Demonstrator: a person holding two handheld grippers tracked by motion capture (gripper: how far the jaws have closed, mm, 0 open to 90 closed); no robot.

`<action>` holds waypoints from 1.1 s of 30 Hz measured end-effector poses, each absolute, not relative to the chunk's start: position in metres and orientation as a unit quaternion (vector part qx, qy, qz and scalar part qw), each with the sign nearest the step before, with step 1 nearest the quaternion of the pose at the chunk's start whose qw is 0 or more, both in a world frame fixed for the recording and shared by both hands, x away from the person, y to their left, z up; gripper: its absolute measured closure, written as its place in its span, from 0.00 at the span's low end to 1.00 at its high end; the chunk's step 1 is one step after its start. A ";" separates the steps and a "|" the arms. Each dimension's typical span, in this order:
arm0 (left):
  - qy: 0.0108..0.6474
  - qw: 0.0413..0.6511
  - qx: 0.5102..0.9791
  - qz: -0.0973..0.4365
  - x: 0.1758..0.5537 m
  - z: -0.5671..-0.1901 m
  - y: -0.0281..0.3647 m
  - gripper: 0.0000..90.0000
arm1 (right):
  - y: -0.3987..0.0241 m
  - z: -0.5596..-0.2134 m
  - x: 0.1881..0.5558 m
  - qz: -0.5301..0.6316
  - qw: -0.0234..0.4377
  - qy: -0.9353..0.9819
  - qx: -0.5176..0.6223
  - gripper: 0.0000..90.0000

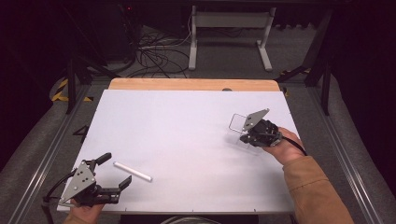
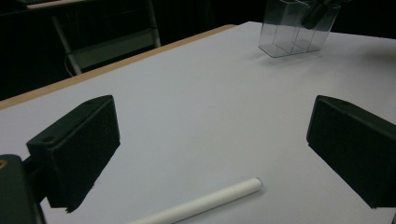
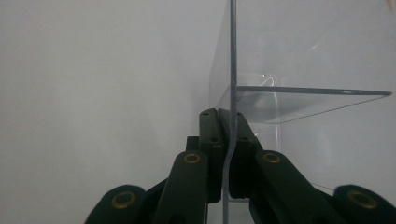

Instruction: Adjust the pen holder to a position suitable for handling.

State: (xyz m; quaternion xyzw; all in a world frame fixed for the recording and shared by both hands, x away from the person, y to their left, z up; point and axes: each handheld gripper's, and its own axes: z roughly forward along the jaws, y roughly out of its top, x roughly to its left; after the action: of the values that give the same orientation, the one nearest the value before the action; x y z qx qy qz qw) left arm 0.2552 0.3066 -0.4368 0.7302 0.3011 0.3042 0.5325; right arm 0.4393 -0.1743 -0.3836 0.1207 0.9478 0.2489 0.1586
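A clear plastic box with compartments stands on the white table top at the right. My right gripper is shut on one of its thin walls; in the right gripper view the wall runs up from between the closed jaws. The clear box also shows far off in the left gripper view. A white stick lies flat near the front left. My left gripper is open just left of it, jaws wide apart, with the stick low between them and untouched.
A wooden strip runs along the table's far edge. Beyond it are a white desk frame and tangled cables on the floor. Metal rails run along both sides of the table.
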 end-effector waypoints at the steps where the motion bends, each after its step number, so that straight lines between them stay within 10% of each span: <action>1: 0.301 0.532 0.730 0.304 0.255 -0.437 0.307 0.04 | -0.169 -0.382 0.438 0.254 0.159 0.948 0.105 0.97; 33: 0.306 0.541 0.724 0.298 0.250 -0.438 0.314 0.04 | -0.026 -0.396 0.439 0.227 0.092 0.969 -0.024 0.94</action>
State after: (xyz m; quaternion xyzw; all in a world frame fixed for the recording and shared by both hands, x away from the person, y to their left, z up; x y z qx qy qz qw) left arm 0.2501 0.3138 -0.4375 0.7242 0.3064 0.2981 0.5412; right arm 0.4389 -0.0255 -0.3961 -0.0237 0.9693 0.2268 0.0922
